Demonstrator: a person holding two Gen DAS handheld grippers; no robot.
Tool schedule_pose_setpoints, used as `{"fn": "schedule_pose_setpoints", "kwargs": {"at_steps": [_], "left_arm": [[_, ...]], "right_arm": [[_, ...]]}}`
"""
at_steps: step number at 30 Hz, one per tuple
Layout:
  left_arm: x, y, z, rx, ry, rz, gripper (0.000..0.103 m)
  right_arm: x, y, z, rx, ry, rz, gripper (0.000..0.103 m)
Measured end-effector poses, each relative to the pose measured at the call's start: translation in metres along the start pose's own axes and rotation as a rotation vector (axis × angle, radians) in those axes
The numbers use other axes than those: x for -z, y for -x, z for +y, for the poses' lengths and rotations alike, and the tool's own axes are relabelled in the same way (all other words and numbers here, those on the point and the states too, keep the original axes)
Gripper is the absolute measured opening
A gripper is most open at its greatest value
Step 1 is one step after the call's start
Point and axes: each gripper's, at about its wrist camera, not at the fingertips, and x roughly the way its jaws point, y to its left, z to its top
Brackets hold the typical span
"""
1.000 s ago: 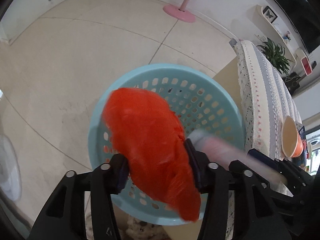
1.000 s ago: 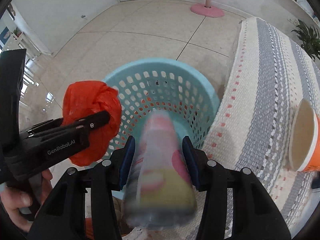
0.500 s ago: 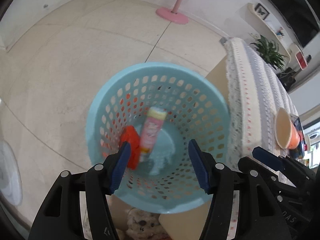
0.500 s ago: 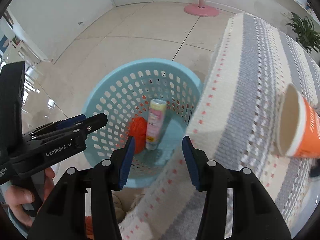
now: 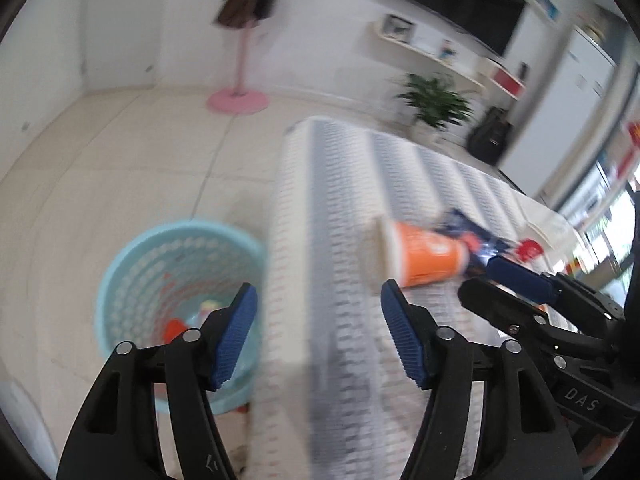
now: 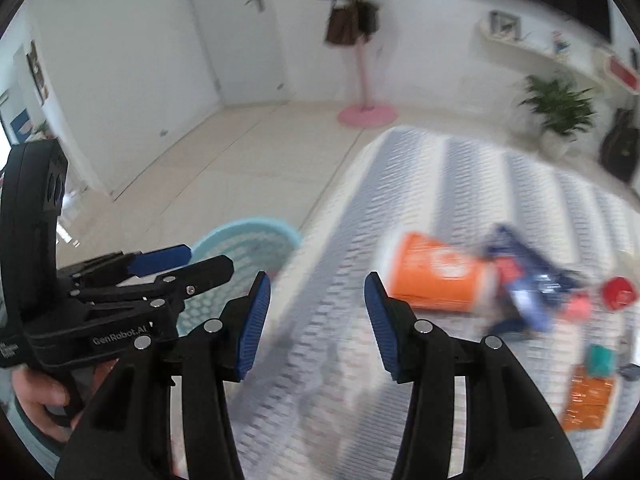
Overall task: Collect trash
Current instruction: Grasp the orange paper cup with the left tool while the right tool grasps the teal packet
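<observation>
Trash is seen in two places: some lies in the light blue basket [image 5: 120,276] on the floor, and more lies on the striped tablecloth [image 6: 400,208]. Inside the basket a red bag [image 5: 175,327] and a pale tube [image 5: 208,307] are made out at the bottom, though blur hides how the tube is turned. On the cloth an orange paper cup [image 6: 436,278] is laid on its side, its long axis running across the table, with the open rim [image 5: 380,250] turned toward the basket side and the base turned toward a crumpled blue wrapper [image 6: 528,280]. The base and wrapper are touching or nearly so. A red round item [image 6: 619,292], a teal piece [image 6: 600,360] and an orange foil packet [image 6: 590,402] are seen farther right.

The left gripper [image 5: 316,340] is held wide open and empty above the table edge, beside the basket. The right gripper [image 6: 318,320] is likewise spread wide with nothing between its pads, over the cloth just short of the cup
</observation>
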Motion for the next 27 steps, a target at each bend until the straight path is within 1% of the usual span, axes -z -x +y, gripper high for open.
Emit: {"fn": "schedule_pose_setpoints", "kwargs": {"at_steps": [1, 2, 3, 5, 7, 8, 9, 11, 14, 18, 20, 22, 25, 27], "left_arm": [[-0.002, -0.002, -0.015, 0.011, -0.022, 0.002, 0.063], [-0.004, -0.007, -0.031, 0.025, -0.044, 0.007, 0.063], [-0.005, -0.011, -0.041, 0.032, -0.057, 0.012, 0.063], [-0.007, -0.021, -0.058, 0.043, -0.074, 0.019, 0.063], [-0.009, -0.038, -0.072, 0.062, -0.073, 0.037, 0.063], [-0.01, -0.042, -0.074, 0.063, -0.072, 0.042, 0.063], [-0.011, -0.052, -0.078, 0.057, -0.069, 0.049, 0.063], [-0.013, -0.069, -0.081, 0.046, -0.063, 0.071, 0.063], [-0.017, -0.091, -0.08, 0.021, -0.052, 0.103, 0.063], [-0.017, -0.119, -0.073, 0.0, -0.01, 0.142, 0.063], [-0.018, -0.127, -0.07, 0.002, 0.006, 0.15, 0.063], [-0.018, -0.135, -0.066, 0.022, 0.026, 0.16, 0.063], [-0.016, -0.146, -0.063, 0.088, 0.049, 0.176, 0.063], [-0.015, -0.15, -0.06, 0.125, 0.069, 0.182, 0.061]], "right_arm": [[0.002, 0.008, -0.007, 0.016, -0.007, -0.014, 0.046], [0.006, 0.022, -0.024, 0.048, -0.02, -0.038, 0.046], [0.008, 0.031, -0.035, 0.069, -0.028, -0.05, 0.046], [0.018, 0.054, -0.068, 0.14, -0.055, -0.082, 0.046], [0.026, 0.067, -0.093, 0.192, -0.085, -0.1, 0.046], [0.032, 0.076, -0.114, 0.224, -0.113, -0.108, 0.046], [0.039, 0.081, -0.125, 0.241, -0.131, -0.112, 0.046], [0.053, 0.094, -0.162, 0.296, -0.181, -0.122, 0.046], [0.07, 0.101, -0.21, 0.36, -0.252, -0.121, 0.046], [0.093, 0.101, -0.257, 0.413, -0.307, -0.105, 0.046], [0.11, 0.096, -0.272, 0.422, -0.325, -0.069, 0.046], [0.121, 0.088, -0.273, 0.421, -0.325, -0.038, 0.046], [0.136, 0.071, -0.271, 0.407, -0.325, 0.011, 0.052], [0.143, 0.065, -0.271, 0.397, -0.322, 0.024, 0.053]]}}
